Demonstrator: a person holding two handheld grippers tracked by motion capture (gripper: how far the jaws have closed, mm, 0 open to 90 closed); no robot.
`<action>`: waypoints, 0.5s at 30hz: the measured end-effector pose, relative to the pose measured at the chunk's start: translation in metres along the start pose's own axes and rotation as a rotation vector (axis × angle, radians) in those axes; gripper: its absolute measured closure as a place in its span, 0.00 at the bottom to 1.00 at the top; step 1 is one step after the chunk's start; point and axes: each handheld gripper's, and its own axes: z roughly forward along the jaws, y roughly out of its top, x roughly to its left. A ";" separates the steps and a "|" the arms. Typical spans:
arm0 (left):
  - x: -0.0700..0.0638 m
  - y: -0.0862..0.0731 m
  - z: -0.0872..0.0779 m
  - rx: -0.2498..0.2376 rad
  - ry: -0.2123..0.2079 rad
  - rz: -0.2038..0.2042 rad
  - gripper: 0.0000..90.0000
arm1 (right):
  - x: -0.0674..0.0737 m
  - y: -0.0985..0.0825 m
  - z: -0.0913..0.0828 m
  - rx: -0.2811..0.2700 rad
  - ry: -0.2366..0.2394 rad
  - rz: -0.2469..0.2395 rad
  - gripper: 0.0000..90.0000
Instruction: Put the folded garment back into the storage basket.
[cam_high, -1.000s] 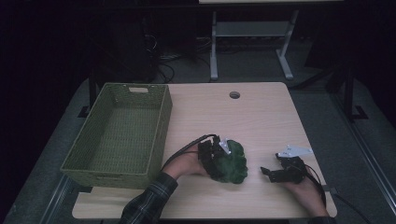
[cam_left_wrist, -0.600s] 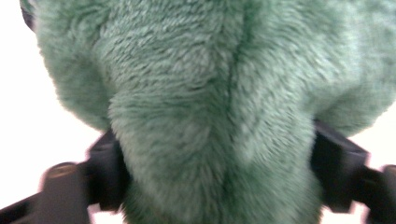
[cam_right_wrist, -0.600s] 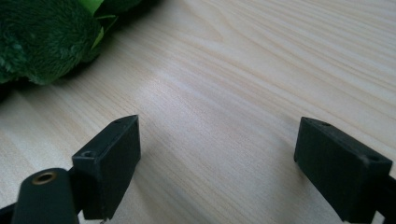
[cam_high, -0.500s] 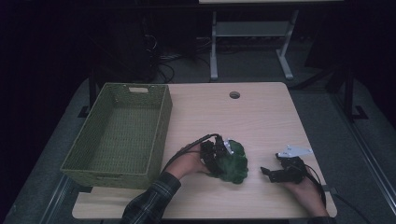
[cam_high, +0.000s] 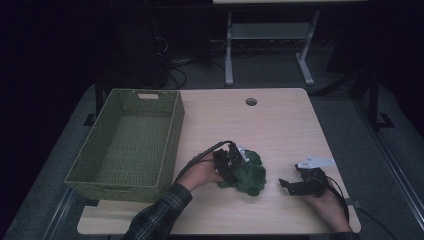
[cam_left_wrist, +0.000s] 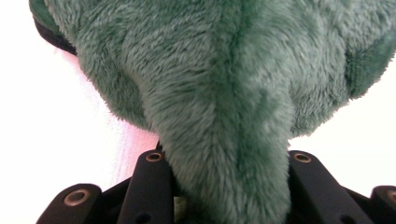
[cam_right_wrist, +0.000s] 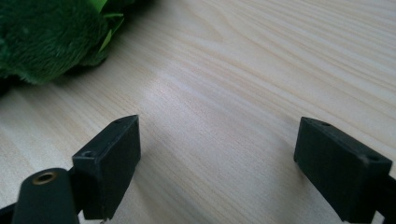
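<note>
- The left gripper (cam_high: 235, 162) has its jaws clamped on a fold of the green plush (cam_high: 247, 172) — in the left gripper view the fur (cam_left_wrist: 224, 116) is pinched into a narrow neck between the two black jaws.
- The right gripper (cam_high: 289, 186) rests low near the table's right front, jaws wide apart and holding nothing; in its own view bare wood lies between them, and the plush (cam_right_wrist: 42, 37) sits off at the upper left corner.
- The plush lies on the table (cam_high: 280, 130) near the front edge, between the two grippers and well apart from the basket (cam_high: 172, 135) at the left, which looks empty.
- Step in hand, as I judge it: the grasp is made and the lift is about to come — the toy seems bound for the basket.
- The next move calls for a firm hold on that fold, a lift high enough to clear the basket's near wall, then a carry to the left; soft fur may slip or sag, so the grip should not loosen on the way.
- The plush reads as a rounded lump, a little longer from upper left to lower right in the high view; which end is its head I cannot tell.
</note>
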 end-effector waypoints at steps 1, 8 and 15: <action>0.000 0.000 -0.002 -0.007 0.001 -0.009 0.73 | 0.000 0.000 0.000 0.000 0.000 -0.002 0.16; -0.001 0.000 -0.021 -0.035 0.005 -0.043 0.73 | 0.000 0.000 0.000 0.001 0.000 -0.003 0.16; -0.001 -0.002 -0.047 -0.075 0.019 -0.066 0.73 | 0.000 0.000 0.000 0.000 0.000 -0.005 0.16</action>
